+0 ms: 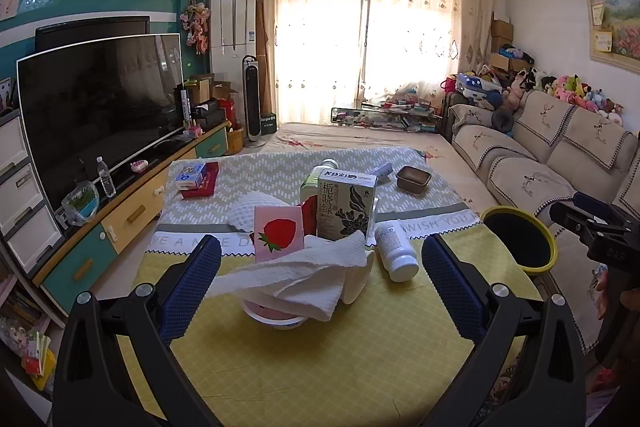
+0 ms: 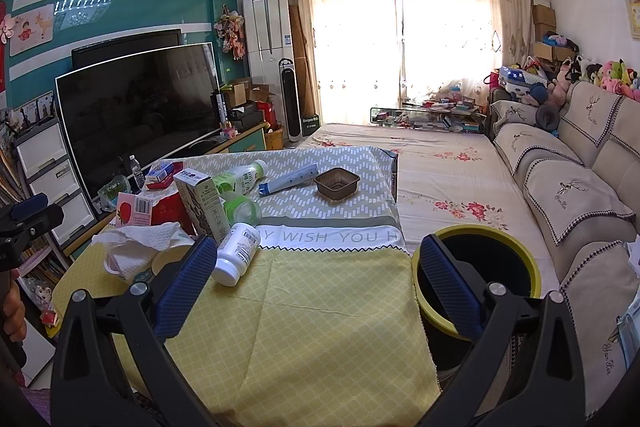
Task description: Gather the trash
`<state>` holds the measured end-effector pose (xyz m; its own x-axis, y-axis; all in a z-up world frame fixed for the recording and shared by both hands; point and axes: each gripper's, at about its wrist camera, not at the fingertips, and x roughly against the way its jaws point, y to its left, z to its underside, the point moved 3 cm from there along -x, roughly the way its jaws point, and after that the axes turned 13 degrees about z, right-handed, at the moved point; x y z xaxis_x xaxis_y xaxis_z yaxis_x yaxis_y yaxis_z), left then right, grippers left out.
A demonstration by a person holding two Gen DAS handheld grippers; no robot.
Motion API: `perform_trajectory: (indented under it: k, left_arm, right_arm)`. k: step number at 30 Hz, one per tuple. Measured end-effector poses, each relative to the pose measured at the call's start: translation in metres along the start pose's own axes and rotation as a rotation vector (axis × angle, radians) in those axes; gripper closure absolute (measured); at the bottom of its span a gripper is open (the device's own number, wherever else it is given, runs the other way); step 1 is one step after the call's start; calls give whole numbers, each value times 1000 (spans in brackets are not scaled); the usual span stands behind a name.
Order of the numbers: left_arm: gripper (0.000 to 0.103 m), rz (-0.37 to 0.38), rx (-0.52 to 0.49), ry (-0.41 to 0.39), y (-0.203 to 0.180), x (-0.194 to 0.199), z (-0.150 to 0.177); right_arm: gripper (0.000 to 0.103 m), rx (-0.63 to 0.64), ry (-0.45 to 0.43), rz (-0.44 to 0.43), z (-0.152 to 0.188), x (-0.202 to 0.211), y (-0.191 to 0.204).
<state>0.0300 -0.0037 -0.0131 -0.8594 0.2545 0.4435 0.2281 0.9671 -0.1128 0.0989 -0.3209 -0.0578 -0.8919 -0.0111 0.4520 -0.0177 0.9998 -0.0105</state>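
Both tongs gape wide and hold nothing. Just ahead of the left tongs (image 1: 322,283), a crumpled paper towel (image 1: 304,267) drapes over a bowl on the tabletop (image 1: 320,367). Beyond it stand a strawberry carton (image 1: 280,233) and a green tea box (image 1: 346,205), both upright. The white pill bottle (image 2: 236,253) lies on its side just left of the right tongs (image 2: 320,291), its long axis running away from them, cap nearest. The yellow-rimmed bin (image 2: 476,239) sits to their right, its inside too dark to read. Judging by this, collecting has barely begun.
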Motion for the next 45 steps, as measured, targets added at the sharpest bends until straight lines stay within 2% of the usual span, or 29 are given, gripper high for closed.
perform_trajectory:
  k: [40, 45]
  left_arm:
    - [4, 9, 3, 18, 5, -5, 3]
    - [4, 5, 9, 21, 6, -6, 4]
  right_arm:
    - [6, -1, 8, 1, 1, -2, -1]
    - [6, -12, 31, 20, 8, -10, -3]
